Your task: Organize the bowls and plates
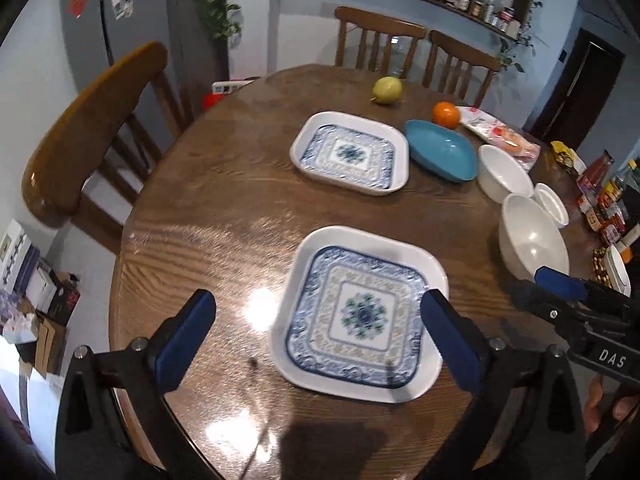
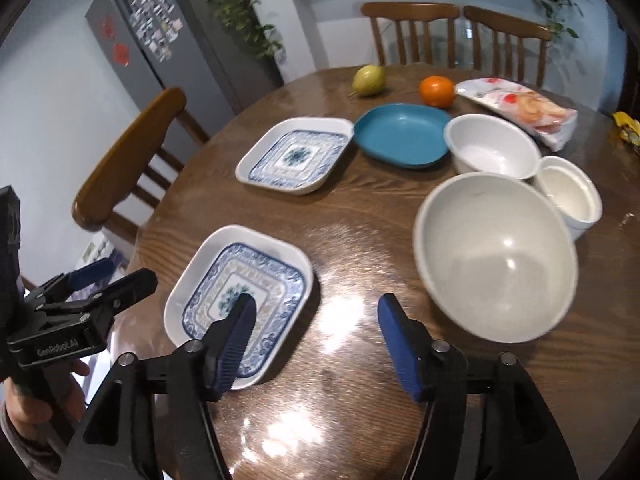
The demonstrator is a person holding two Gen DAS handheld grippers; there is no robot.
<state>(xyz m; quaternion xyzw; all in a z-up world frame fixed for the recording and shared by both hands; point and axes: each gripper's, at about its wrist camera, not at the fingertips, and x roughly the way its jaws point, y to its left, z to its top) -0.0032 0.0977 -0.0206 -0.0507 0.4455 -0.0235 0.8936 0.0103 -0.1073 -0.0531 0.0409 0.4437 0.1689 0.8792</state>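
- Near patterned plate (image 1: 360, 312) lies flat at the near edge of the table (image 1: 224, 216); square, so no long axis; one corner faces the viewer.
- Left gripper (image 1: 320, 336), wide open and empty, hovers over it.
- Right gripper (image 2: 316, 340) likewise gapes empty.
- Judgement: grip one rim edge, lift level, stack onto far patterned plate (image 1: 350, 152).

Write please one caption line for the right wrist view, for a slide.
Open right gripper above the wooden table, between the near patterned square plate and the large white bowl.

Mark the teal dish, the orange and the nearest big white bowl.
teal dish (image 2: 402, 134), right wrist view, inner floor.
orange (image 2: 437, 91), right wrist view, middle of the peel.
big white bowl (image 2: 496, 256), right wrist view, inside wall.
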